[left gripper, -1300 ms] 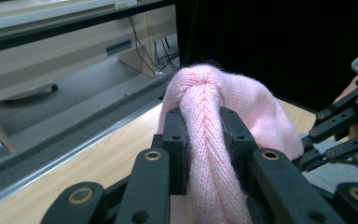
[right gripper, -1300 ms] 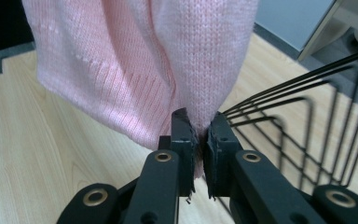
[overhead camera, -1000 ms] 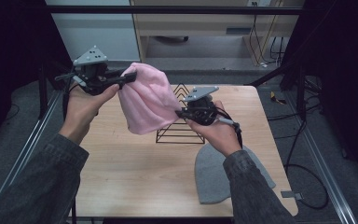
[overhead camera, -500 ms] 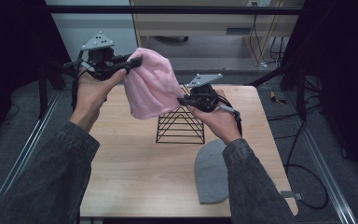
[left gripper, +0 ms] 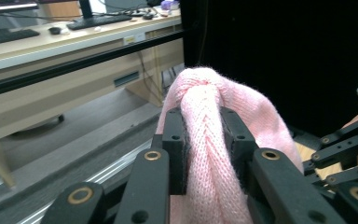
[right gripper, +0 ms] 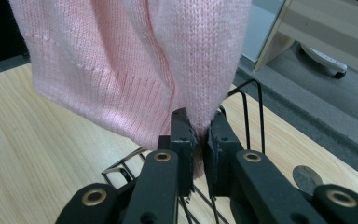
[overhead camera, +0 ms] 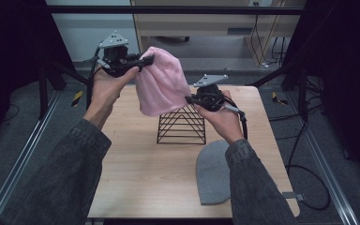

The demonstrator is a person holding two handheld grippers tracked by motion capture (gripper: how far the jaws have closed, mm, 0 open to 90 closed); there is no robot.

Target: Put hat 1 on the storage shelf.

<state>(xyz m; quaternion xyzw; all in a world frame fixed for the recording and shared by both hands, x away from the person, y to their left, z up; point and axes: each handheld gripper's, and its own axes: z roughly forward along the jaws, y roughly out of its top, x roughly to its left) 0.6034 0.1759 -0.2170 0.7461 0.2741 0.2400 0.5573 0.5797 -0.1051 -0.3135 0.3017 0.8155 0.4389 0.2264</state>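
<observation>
Both grippers hold the pink knit hat (overhead camera: pixel 161 82) up off the table (overhead camera: pixel 136 164). Our right gripper (overhead camera: pixel 191 99) has its jaws clamped on the hat's lower edge, the knit hanging above and ahead of it in the right gripper view (right gripper: pixel 135 60). Just below and beyond those jaws we see the black wire rack (overhead camera: pixel 182 124). Our left gripper (overhead camera: pixel 146 60), raised higher, pinches a bunched fold near the hat's top (left gripper: pixel 205 121). Behind the right gripper, near our right sleeve, a grey hat (overhead camera: pixel 213 171) lies flat.
</observation>
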